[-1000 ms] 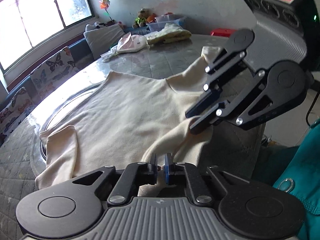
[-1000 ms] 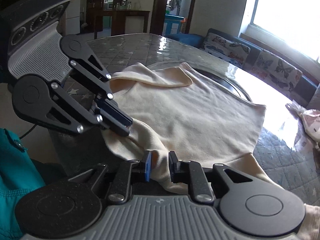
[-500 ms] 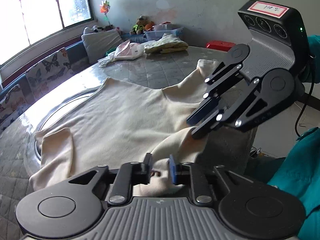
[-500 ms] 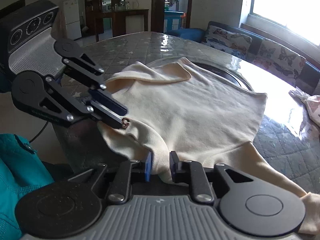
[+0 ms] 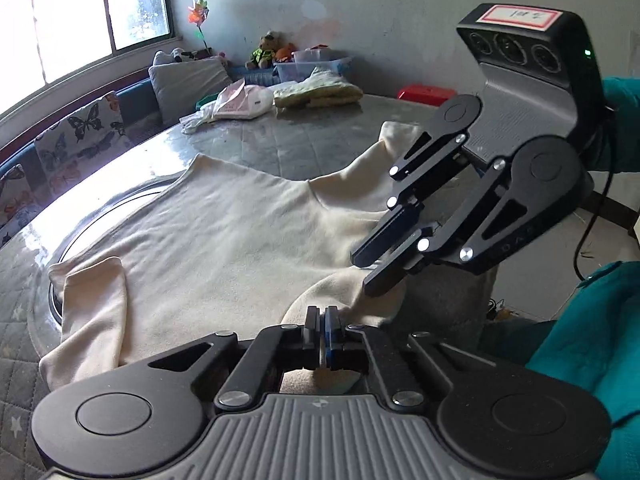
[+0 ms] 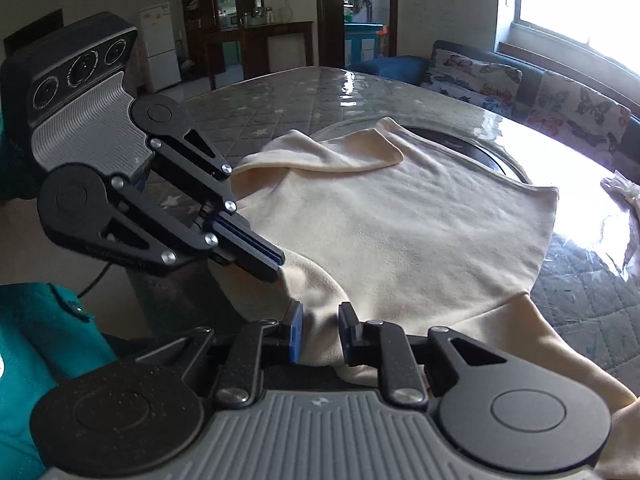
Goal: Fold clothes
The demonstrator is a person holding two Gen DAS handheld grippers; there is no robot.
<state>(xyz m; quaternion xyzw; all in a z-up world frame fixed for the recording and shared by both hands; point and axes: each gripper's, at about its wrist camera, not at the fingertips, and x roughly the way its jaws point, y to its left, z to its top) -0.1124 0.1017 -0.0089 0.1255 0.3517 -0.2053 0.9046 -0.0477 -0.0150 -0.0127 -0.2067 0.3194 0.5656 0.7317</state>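
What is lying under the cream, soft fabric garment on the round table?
Under the cream fabric garment lie the grey quilted star-patterned table cover and a round inset ring. The ring's middle is covered by fabric.

A bright window (image 5: 80, 20) fills the upper left of the left wrist view, above a bench with butterfly-print cushions (image 5: 86, 136). A pale, stained plaster wall (image 5: 380, 12) spans the top centre. In the right wrist view, a dark wooden cabinet (image 6: 236, 16) and white fridge (image 6: 160, 44) stand upper left.
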